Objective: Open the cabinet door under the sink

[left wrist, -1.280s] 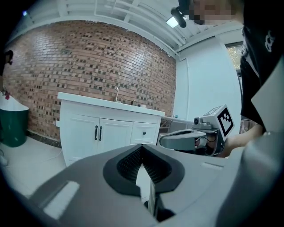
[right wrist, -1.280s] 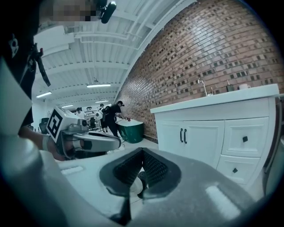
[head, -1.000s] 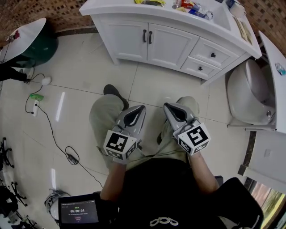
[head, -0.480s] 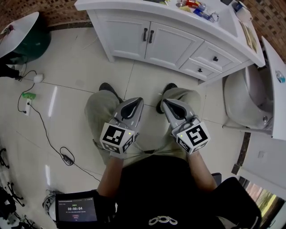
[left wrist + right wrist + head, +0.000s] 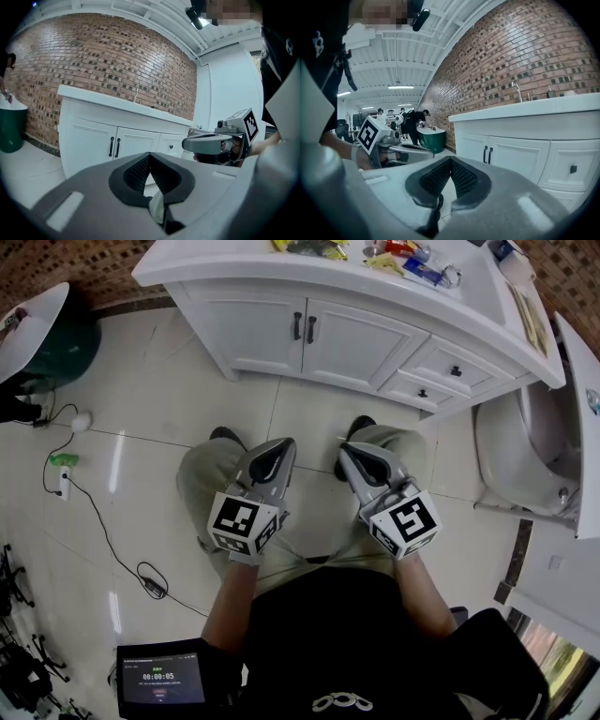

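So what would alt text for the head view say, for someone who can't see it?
Seen from above, a person holds a left hand-held gripper and a right hand-held gripper, both shut and empty, aimed at a white sink cabinet whose two doors are closed. A toilet stands to the right on the tiled floor.

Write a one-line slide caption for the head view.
Jaws shut and empty, left gripper and right gripper hover short of the closed white cabinet doors.
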Action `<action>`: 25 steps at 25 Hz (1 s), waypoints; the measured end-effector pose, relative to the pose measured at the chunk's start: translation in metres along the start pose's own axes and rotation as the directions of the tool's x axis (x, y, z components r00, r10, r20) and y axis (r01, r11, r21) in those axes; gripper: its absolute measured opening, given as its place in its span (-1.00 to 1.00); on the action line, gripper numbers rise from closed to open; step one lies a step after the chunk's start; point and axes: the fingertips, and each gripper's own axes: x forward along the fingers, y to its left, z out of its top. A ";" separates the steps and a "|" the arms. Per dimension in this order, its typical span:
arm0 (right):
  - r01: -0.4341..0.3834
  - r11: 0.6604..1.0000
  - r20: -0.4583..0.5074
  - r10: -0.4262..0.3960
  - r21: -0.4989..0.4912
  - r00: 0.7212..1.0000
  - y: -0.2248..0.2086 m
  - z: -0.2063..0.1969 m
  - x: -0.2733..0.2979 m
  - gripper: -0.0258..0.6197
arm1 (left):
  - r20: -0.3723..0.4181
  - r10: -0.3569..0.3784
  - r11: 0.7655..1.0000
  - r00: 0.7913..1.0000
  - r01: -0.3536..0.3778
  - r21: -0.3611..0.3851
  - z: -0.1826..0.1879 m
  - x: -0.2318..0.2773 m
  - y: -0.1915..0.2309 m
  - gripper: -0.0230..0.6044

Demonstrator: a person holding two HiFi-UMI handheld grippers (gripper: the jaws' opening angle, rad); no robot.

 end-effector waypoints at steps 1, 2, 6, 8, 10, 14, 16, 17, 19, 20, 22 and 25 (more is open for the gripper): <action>0.002 1.000 -0.002 -0.002 0.006 1.000 -0.003 -0.001 0.002 -0.95 | -0.004 0.002 1.000 1.000 -0.002 0.003 0.000 0.005 0.004 -0.88; 0.003 1.000 -0.005 -0.003 0.013 1.000 -0.006 -0.003 0.003 -0.95 | -0.009 0.005 1.000 1.000 -0.005 0.007 -0.001 0.010 0.008 -0.88; 0.009 1.000 -0.010 -0.009 0.017 1.000 -0.016 -0.003 0.011 -0.95 | -0.024 0.021 0.999 0.999 -0.020 0.030 -0.001 0.031 0.030 -0.88; 0.011 1.000 -0.008 -0.011 0.021 1.000 -0.020 -0.002 0.014 -0.95 | -0.027 0.033 0.999 0.999 -0.032 0.041 0.001 0.045 0.044 -0.88; 0.012 1.000 -0.006 -0.012 0.022 1.000 -0.024 -0.003 0.016 -0.95 | -0.031 0.045 0.998 0.999 -0.043 0.049 0.002 0.059 0.058 -0.88; 0.016 1.000 -0.008 -0.016 0.021 1.000 -0.029 -0.005 0.017 -0.95 | -0.030 0.080 0.994 0.996 -0.077 0.076 0.005 0.090 0.087 -0.88; 0.017 1.000 -0.010 -0.017 0.024 1.000 -0.033 -0.006 0.017 -0.95 | -0.026 0.097 0.991 0.995 -0.094 0.096 0.007 0.108 0.102 -0.88; 0.018 1.000 -0.012 -0.018 0.022 1.000 -0.035 -0.007 0.017 -0.95 | -0.028 0.106 0.989 0.994 -0.102 0.107 0.008 0.117 0.110 -0.88; 0.025 0.999 -0.018 -0.024 0.023 1.000 -0.040 -0.007 0.016 -0.95 | -0.039 0.122 0.985 0.992 -0.116 0.130 0.009 0.137 0.123 -0.88; 0.030 0.999 -0.022 -0.029 0.023 0.999 -0.042 -0.008 0.014 -0.95 | -0.044 0.127 0.983 0.991 -0.120 0.139 0.010 0.146 0.128 -0.88; 0.043 0.999 -0.027 -0.042 0.025 0.999 -0.048 -0.009 0.011 -0.95 | -0.049 0.133 0.981 0.990 -0.125 0.146 0.010 0.163 0.137 -0.87; 0.062 0.998 -0.032 -0.062 0.026 0.998 -0.056 -0.010 0.007 -0.95 | -0.059 0.144 0.981 0.988 -0.135 0.137 0.011 0.184 0.150 -0.73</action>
